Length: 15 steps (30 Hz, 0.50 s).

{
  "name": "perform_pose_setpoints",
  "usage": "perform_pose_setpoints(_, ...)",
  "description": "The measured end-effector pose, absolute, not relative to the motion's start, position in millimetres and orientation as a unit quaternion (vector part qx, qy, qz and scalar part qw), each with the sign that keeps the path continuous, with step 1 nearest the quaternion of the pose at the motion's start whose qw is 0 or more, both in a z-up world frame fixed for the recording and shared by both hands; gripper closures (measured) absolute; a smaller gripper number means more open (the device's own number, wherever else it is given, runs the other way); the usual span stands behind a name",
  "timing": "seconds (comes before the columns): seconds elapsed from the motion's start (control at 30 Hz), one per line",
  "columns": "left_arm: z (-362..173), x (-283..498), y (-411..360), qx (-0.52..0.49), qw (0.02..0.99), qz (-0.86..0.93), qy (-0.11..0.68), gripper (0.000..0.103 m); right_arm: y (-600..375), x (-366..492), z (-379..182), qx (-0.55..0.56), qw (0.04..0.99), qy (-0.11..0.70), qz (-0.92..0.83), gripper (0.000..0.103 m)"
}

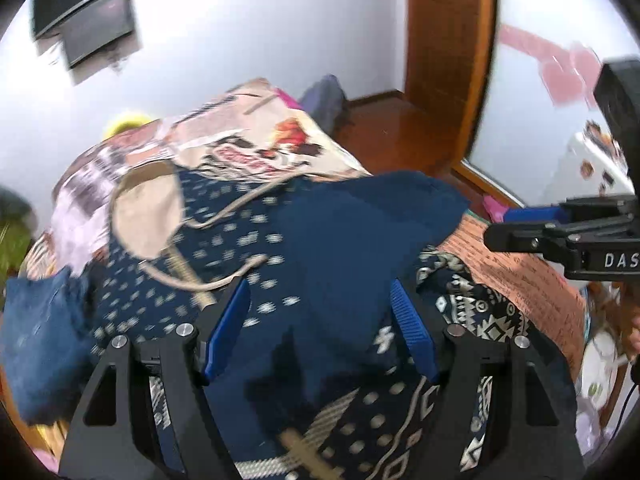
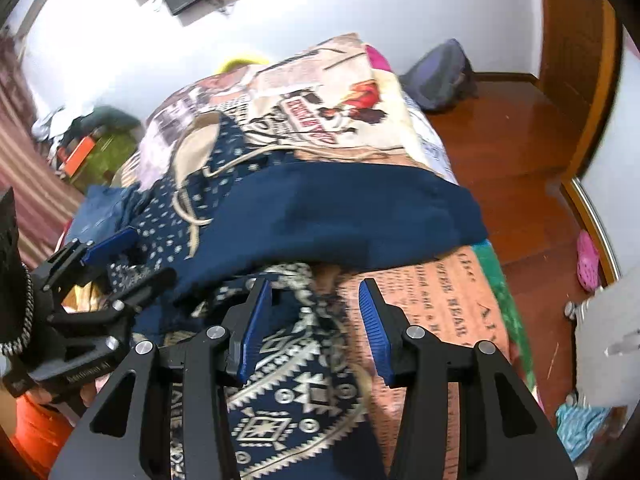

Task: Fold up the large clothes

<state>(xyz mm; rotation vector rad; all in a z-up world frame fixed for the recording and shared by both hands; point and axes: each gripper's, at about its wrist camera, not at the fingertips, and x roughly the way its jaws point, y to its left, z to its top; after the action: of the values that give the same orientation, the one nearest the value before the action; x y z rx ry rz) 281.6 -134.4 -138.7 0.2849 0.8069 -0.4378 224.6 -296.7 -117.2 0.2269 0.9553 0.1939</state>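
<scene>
Right wrist view, garment (image 2: 320, 208) reaching bed edge (image 2: 452, 176)

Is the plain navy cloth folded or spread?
Folded over: the plain navy cloth lies doubled as a thick band across the patterned garment, not spread flat.

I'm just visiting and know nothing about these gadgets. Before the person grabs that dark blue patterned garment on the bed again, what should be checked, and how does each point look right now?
1. Left tool free of cloth: ok, its blue pads stand apart above the navy patterned garment, gripping nothing.
2. Right tool free of cloth: ok, pads apart, nothing pinched.
3. Garment lying flat: not ok, it is bunched, with a plain navy fold across it.
4. Drawstring clear of the fingers: cannot tell, it lies close to the left tool.
5. Edges to grab visible: cannot tell, the pictures are blurred.
</scene>
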Motion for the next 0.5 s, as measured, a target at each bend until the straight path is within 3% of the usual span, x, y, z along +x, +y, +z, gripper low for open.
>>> perform_pose_setpoints(0.13, -160.4, 293.4, -156.4, 0.161, 0.872, -0.222, 0.406, 0.032, -305.5, 225.9, -125.5, 0.12, 0.875, 0.462, 0.087, 0.061)
perform_pose_setpoints(0.3, -172.6, 307.1, -157.8, 0.133, 0.865, -0.235, 0.424, 0.05, -311.6, 229.7, -134.4, 0.131, 0.869, 0.468, 0.091, 0.061)
perform_pose_setpoints(0.4, -168.2, 309.8, -154.1, 0.102, 0.864, -0.251, 0.425, 0.07, -309.1, 237.1, -139.8, 0.138, 0.866, 0.47, 0.101, 0.061)
perform_pose_setpoints(0.47, -164.6, 312.1, -151.8, 0.086, 0.862, -0.258, 0.427, 0.097, -305.9, 243.0, -144.9, 0.144, 0.863, 0.472, 0.105, 0.061)
perform_pose_setpoints(0.5, -162.2, 312.7, -149.3, 0.079, 0.864, -0.258, 0.424, 0.099, -304.2, 247.0, -149.4, 0.148, 0.861, 0.476, 0.105, 0.061)
